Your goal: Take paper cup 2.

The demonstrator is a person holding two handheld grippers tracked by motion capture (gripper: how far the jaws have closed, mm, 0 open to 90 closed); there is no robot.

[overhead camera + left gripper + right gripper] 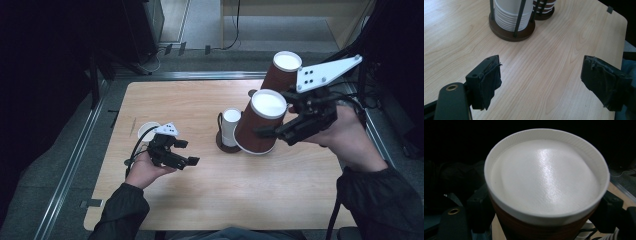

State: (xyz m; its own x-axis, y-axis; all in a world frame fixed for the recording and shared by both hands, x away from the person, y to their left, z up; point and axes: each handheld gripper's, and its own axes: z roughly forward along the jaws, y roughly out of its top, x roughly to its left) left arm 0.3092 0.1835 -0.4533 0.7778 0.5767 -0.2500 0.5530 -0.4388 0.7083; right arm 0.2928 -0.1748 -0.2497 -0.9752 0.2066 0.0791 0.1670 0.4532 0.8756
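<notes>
The right tool (280, 134) pinches an upturned brown paper cup (260, 122) above the counter (240, 190), seemingly to stack it in the holder (229, 131), while the left tool (186, 151) waits spread, empty.

No text, label, brand, number or sign can be read anywhere in these views.

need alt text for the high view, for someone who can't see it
The right gripper holds a brown paper cup upside down, tilted, above a light wooden table. Beside it a wire holder carries a stack of white cups, with a second brown cup behind. The left gripper hangs open near the table's left side, close to a single white cup.
</notes>
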